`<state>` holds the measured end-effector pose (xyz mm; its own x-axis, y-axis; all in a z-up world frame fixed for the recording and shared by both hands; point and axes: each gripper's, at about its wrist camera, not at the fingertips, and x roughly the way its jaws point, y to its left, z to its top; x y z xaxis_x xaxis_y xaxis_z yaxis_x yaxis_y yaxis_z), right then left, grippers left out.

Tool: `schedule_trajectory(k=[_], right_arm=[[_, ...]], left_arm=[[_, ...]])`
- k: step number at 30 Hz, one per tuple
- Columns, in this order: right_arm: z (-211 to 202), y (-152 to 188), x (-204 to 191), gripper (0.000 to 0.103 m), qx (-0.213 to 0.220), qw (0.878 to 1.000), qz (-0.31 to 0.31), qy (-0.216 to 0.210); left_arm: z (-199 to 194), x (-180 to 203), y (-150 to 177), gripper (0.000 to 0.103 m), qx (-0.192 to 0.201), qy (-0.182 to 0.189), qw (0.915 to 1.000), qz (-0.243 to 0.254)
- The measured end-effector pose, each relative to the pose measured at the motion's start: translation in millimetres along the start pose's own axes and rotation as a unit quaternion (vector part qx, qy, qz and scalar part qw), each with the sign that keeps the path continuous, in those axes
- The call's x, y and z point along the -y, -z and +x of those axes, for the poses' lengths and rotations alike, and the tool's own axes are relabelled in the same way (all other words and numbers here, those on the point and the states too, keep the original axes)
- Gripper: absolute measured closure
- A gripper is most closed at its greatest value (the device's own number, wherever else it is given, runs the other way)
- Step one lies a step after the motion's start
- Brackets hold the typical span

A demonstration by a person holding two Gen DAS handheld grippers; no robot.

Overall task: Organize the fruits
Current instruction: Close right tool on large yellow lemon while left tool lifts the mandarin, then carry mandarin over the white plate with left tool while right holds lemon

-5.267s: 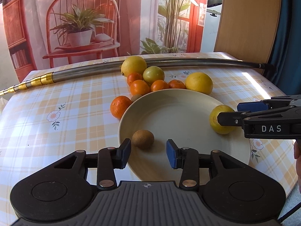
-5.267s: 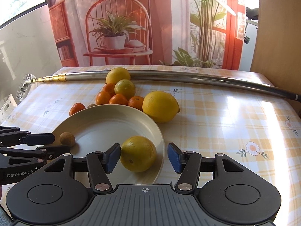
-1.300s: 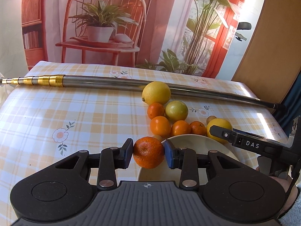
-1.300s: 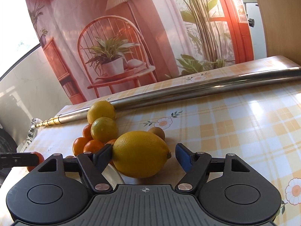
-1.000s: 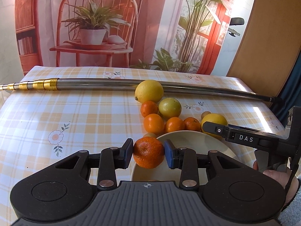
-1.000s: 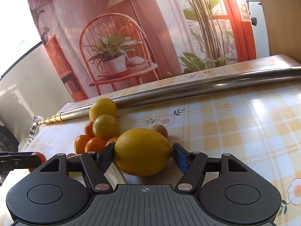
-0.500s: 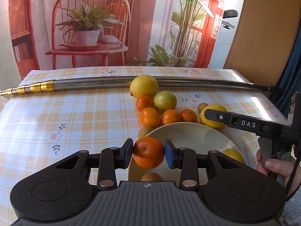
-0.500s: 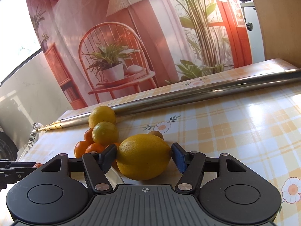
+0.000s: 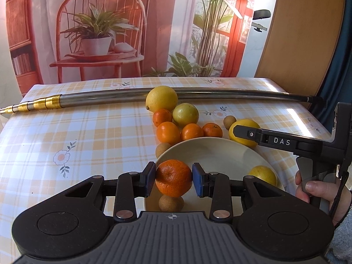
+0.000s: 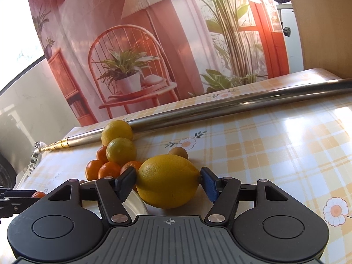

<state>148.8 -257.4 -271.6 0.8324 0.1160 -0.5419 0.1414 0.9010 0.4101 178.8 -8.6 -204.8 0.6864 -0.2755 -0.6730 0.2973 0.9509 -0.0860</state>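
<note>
My left gripper point(image 9: 173, 179) is shut on an orange mandarin point(image 9: 173, 177), held over the near left part of the cream plate point(image 9: 211, 151). In the plate lie a small brown fruit point(image 9: 171, 202) just below the mandarin and a yellow citrus point(image 9: 263, 175) at the right. My right gripper point(image 10: 168, 181) is shut on a big yellow lemon point(image 10: 168, 180) beside the plate's rim point(image 10: 137, 201); in the left wrist view this gripper point(image 9: 236, 131) shows from the side with the lemon point(image 9: 244, 132) behind it.
Beyond the plate lies a cluster of loose fruit: a yellow lemon point(image 9: 161, 99), a greenish citrus point(image 9: 185, 114), several mandarins point(image 9: 168, 132) and small brown fruits point(image 9: 229, 119). A long metal pole point(image 9: 220, 94) crosses the far side of the checked tablecloth. A hand point(image 9: 319, 189) holds the right gripper's handle.
The left gripper has carried the mandarin back over the plate. The right gripper has shut on the lemon and lifted it slightly.
</note>
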Motion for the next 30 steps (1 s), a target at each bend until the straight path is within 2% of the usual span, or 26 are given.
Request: schedule_trajectory(k=[4,24,30], right_arm=[[5.1,-0.7,0.6,0.041,-0.014,1.0,0.001,0.01],[4.8,1.5,2.0,0.041,-0.012,1.0,0.008,0.011],[-6.9,2.1,7.8,0.042,0.018,0.999,0.024,0.014]], left_arm=[[-4.3,-0.6,1.7,0.065,0.003,-0.002,1.0,-0.005],[-11.1,0.0,4.4,0.065,0.004,-0.012,0.9999,-0.01],[-12.3,2.1,6.0,0.065,0.002,-0.009,0.9999,-0.009]])
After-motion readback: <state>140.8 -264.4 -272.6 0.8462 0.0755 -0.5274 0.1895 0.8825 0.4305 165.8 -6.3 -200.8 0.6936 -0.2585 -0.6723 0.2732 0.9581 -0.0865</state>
